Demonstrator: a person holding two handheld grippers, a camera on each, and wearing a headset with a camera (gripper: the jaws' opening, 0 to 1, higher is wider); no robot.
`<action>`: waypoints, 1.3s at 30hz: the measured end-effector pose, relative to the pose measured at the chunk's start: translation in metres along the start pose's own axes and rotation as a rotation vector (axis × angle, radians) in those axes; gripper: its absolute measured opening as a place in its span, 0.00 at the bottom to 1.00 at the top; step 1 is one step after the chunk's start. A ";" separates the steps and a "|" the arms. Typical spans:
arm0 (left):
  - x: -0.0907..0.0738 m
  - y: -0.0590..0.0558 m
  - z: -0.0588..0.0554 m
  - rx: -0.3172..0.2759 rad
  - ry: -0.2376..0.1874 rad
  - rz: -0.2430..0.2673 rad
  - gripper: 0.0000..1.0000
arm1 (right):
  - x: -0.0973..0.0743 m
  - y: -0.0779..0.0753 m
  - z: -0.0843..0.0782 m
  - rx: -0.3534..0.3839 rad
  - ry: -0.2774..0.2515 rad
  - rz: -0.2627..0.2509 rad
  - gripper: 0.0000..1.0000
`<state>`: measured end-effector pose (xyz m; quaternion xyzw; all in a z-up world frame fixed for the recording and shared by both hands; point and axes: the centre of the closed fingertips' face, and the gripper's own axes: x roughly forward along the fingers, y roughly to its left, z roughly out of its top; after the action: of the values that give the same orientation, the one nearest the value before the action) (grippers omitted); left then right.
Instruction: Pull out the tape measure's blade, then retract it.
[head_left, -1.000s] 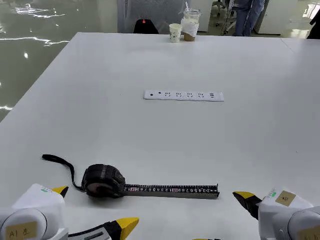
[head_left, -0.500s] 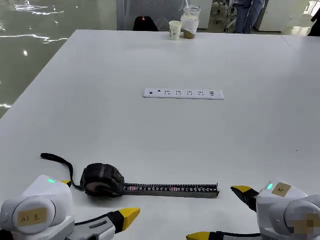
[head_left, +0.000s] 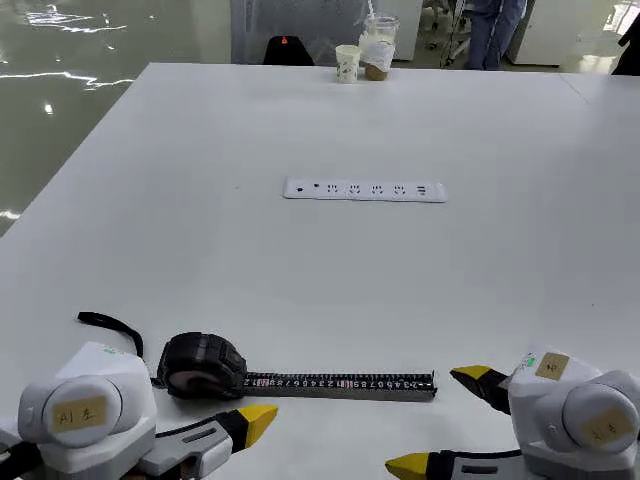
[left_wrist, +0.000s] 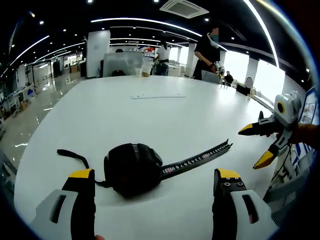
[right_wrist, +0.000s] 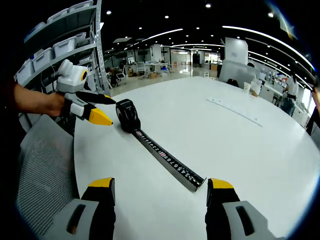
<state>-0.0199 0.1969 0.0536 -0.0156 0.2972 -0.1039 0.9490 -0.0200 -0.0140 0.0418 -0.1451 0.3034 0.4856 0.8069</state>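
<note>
Ahead of the gaping left gripper (left_wrist: 154, 175) lies the tape measure (head_left: 203, 365), blade (head_left: 340, 383) toward the gaping right gripper (right_wrist: 160, 183).

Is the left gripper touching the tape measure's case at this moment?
Apart. The left gripper view shows bare table between the tape measure's case and each of the left gripper's open fingers.
</note>
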 end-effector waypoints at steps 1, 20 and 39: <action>0.001 0.001 0.000 -0.001 -0.001 0.002 0.96 | 0.001 -0.001 0.000 -0.002 0.002 0.001 0.74; 0.017 0.015 0.004 -0.058 -0.010 0.071 0.85 | 0.012 -0.021 -0.007 -0.111 0.074 0.063 0.60; 0.027 0.027 -0.001 -0.126 0.024 0.144 0.70 | 0.024 -0.044 -0.017 -0.245 0.162 0.142 0.40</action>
<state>0.0059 0.2174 0.0357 -0.0527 0.3147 -0.0167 0.9476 0.0202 -0.0279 0.0110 -0.2596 0.3154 0.5614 0.7197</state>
